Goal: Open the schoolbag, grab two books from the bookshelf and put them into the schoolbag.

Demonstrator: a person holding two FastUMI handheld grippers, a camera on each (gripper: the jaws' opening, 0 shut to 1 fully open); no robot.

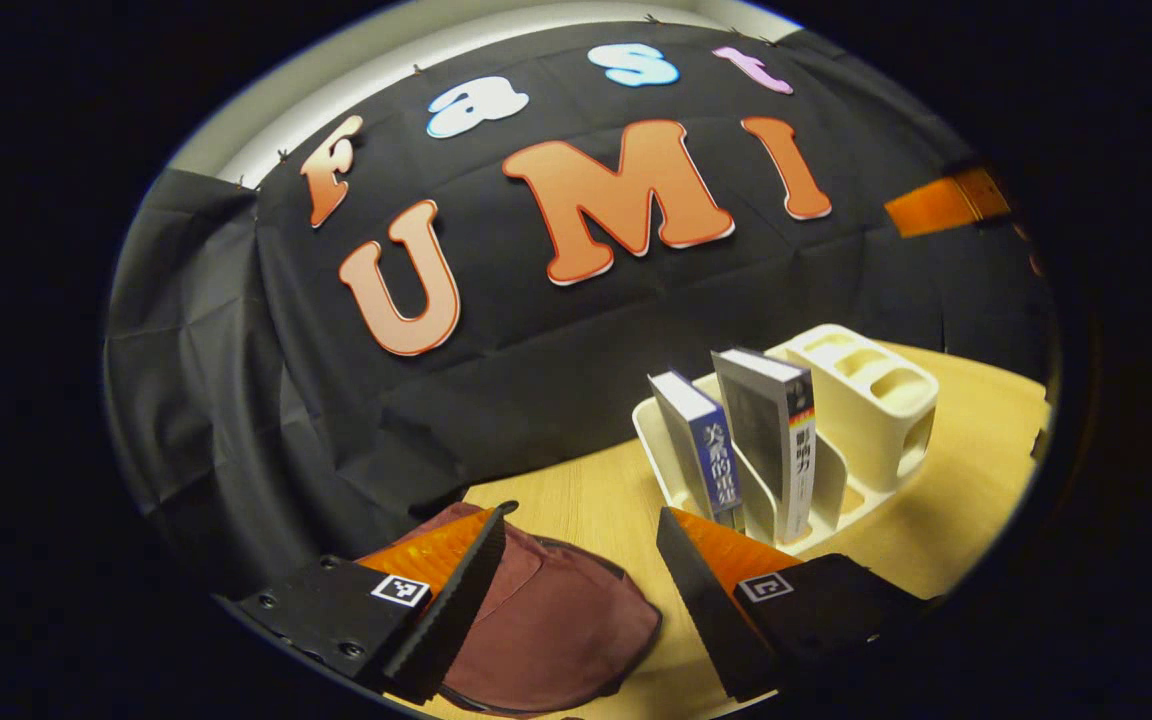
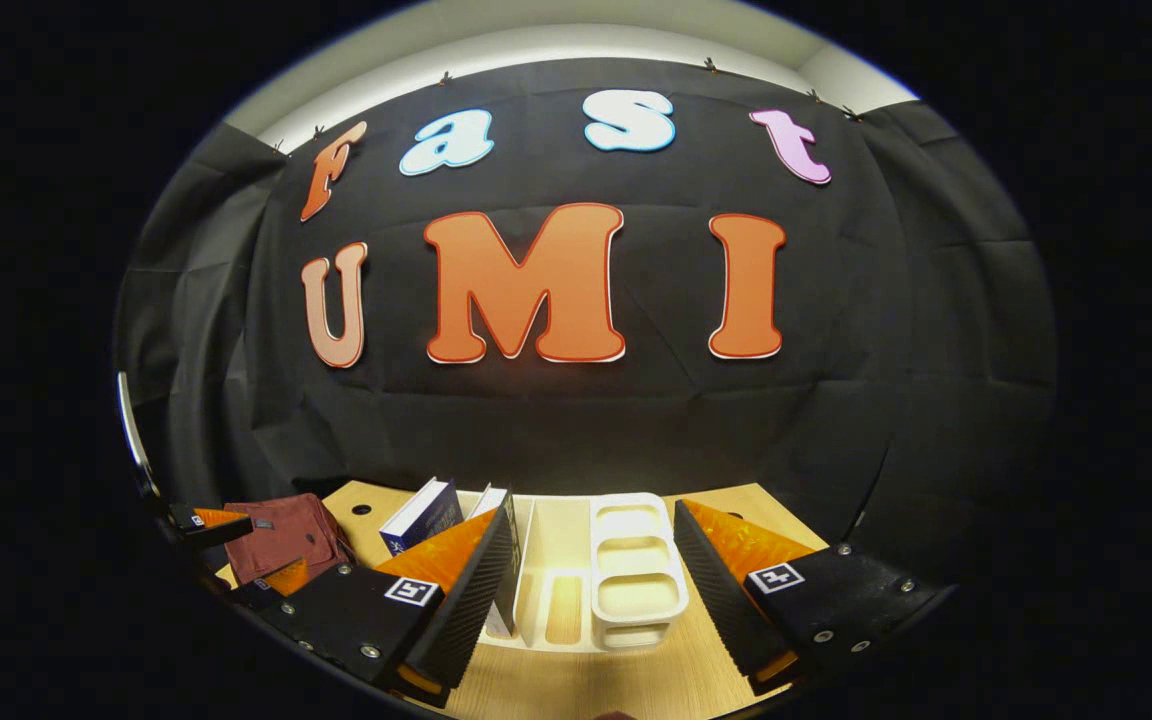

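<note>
My left gripper (image 1: 581, 590) hangs just above the bag (image 1: 556, 620), its jaws wide apart and holding nothing; the bag lies flat on the desk (image 1: 576, 490) right under and between them, and it looks closed, so I judge that opening it comes first. My right gripper (image 2: 596, 590) faces the rack (image 2: 556, 560) straight on, jaws also apart and empty. The two books stand upright in the rack's slots, long axis vertical, spines toward my left gripper: the blue book (image 1: 701, 450) nearer the bag, the grey book (image 1: 771, 445) beside it. In the right gripper view the grey book (image 2: 508, 560) stands just behind my left finger, so this hand is nearer to the books, and the left one to the bag. The rack's pen cups (image 2: 636, 570) lie between my right fingers; I think they could stand in the way of a reach for a book
</note>
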